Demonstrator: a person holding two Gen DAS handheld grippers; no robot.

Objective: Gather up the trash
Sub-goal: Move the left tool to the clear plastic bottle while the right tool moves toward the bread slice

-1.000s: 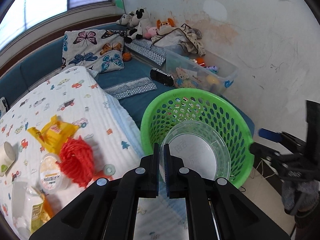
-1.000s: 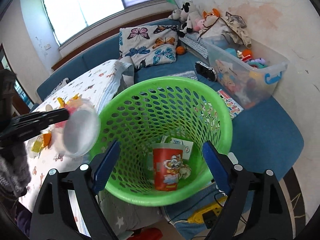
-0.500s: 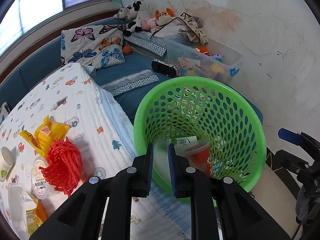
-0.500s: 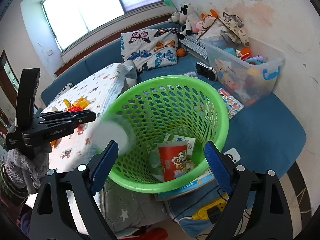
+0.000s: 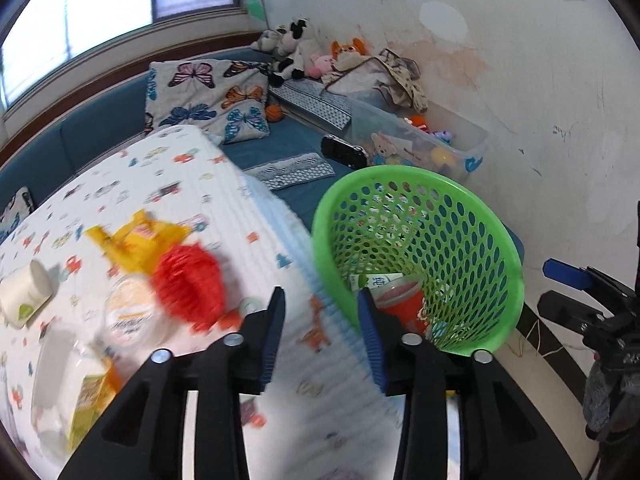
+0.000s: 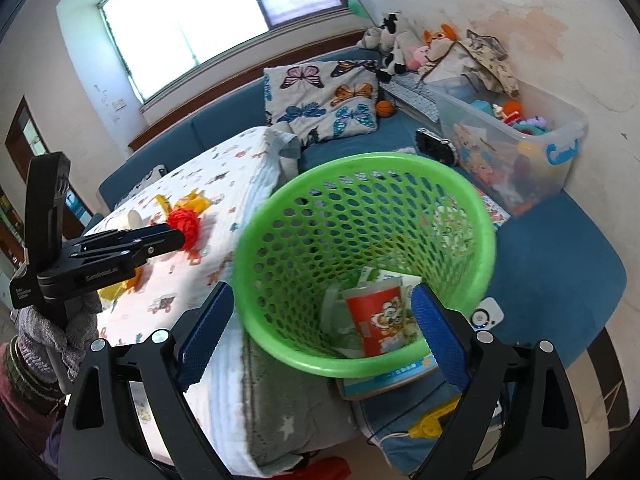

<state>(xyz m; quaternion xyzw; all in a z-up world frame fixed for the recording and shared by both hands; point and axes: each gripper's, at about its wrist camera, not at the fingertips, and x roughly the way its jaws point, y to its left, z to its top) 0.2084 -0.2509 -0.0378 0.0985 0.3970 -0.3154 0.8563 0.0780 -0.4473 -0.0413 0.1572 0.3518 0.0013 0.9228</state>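
Observation:
A green mesh basket point(image 5: 480, 216) point(image 6: 280, 216) stands beside the bed and holds a red printed cup point(image 6: 380, 318), paper and a clear container point(image 6: 336, 320). My left gripper point(image 5: 322, 334) is open and empty over the bed edge, left of the basket. On the bed lie a red net point(image 5: 186, 280), a yellow wrapper point(image 5: 128, 240), a lidded cup point(image 5: 128, 316), a white cup point(image 5: 24, 292) and a clear bag point(image 5: 68, 384). My right gripper point(image 6: 320, 336) is open and empty, its fingers on either side of the basket's near rim.
A patterned quilt point(image 5: 192, 184) covers the bed. A butterfly pillow point(image 6: 320, 100), plush toys point(image 6: 400, 44) and a clear toy bin point(image 6: 520, 152) sit on the blue couch behind. A booklet point(image 6: 392, 376) and cables lie under the basket.
My left gripper opened and let go of the clear container, which dropped into the basket. The left gripper then swung left toward the bed.

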